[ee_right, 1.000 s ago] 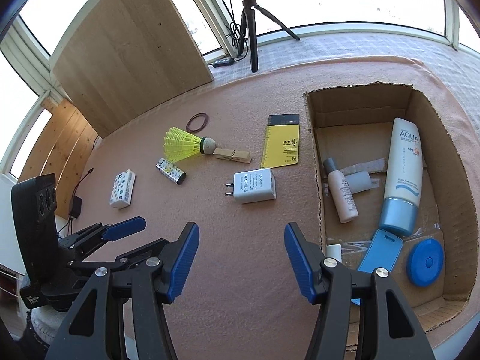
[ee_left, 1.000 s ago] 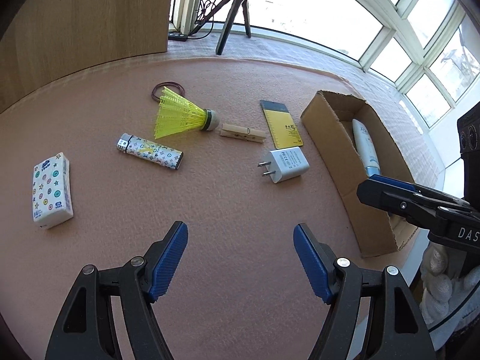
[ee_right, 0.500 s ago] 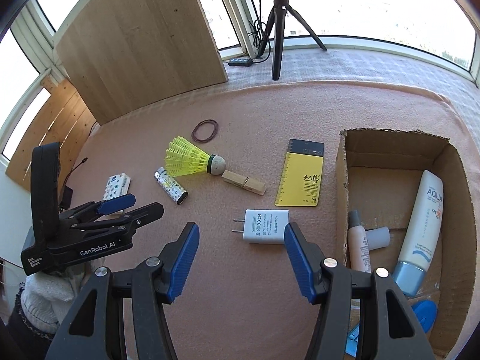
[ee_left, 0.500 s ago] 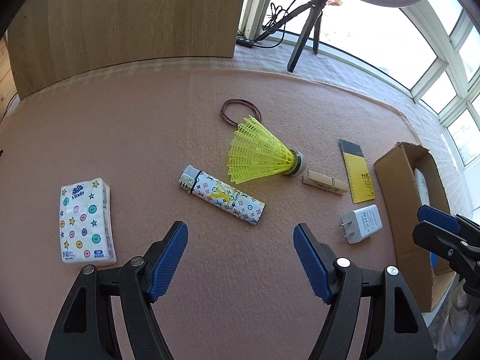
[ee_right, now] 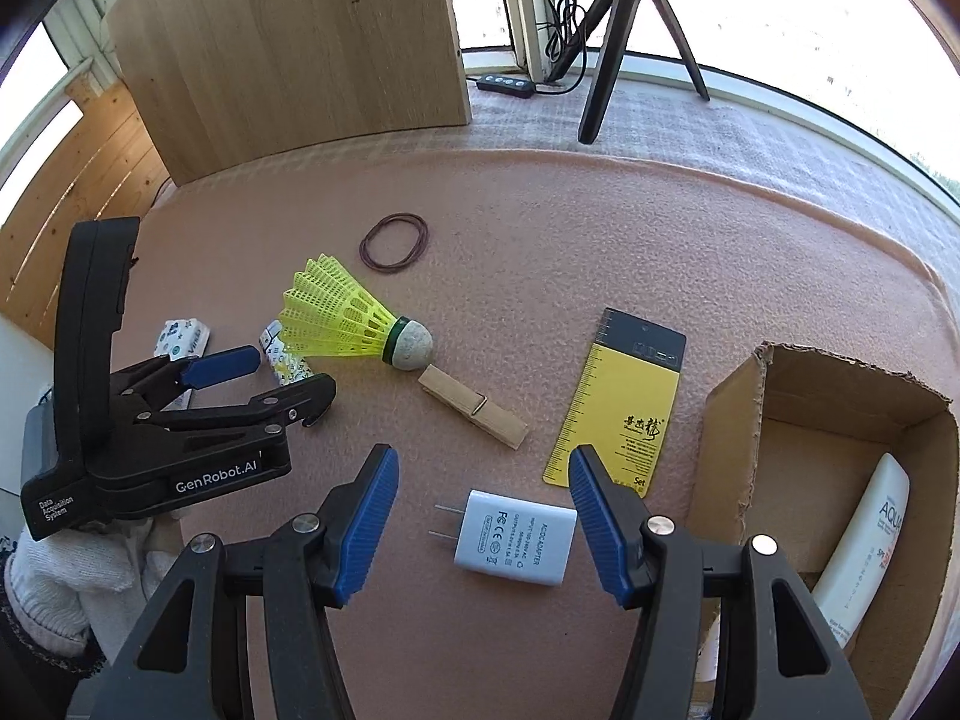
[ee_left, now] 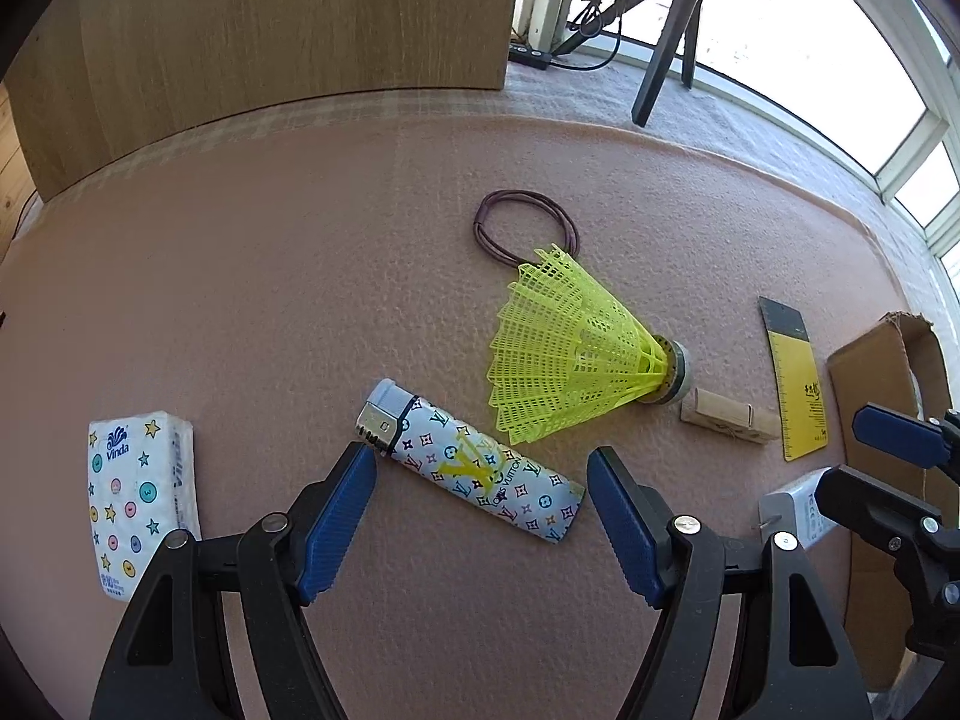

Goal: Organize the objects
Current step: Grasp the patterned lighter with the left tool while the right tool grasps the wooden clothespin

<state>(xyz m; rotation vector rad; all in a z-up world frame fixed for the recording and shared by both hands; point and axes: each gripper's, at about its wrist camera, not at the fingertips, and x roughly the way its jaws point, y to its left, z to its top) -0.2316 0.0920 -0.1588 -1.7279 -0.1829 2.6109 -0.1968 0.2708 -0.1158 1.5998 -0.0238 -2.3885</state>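
Now | left gripper (ee_left: 480, 480): wide, empty | right gripper (ee_right: 483, 489): parted, empty

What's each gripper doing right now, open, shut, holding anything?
Left gripper: open, empty, lighter lying between its fingers.
Right gripper: open, empty, charger lying between its fingers.

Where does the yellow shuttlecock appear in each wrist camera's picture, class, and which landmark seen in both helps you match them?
Left wrist view: the yellow shuttlecock lies right of centre, skirt facing left, just beyond the patterned lighter.
Right wrist view: the shuttlecock lies left of centre, cork tip pointing right, beyond the left gripper.
Shared landmark: the wooden clothespin lying just off the cork tip.
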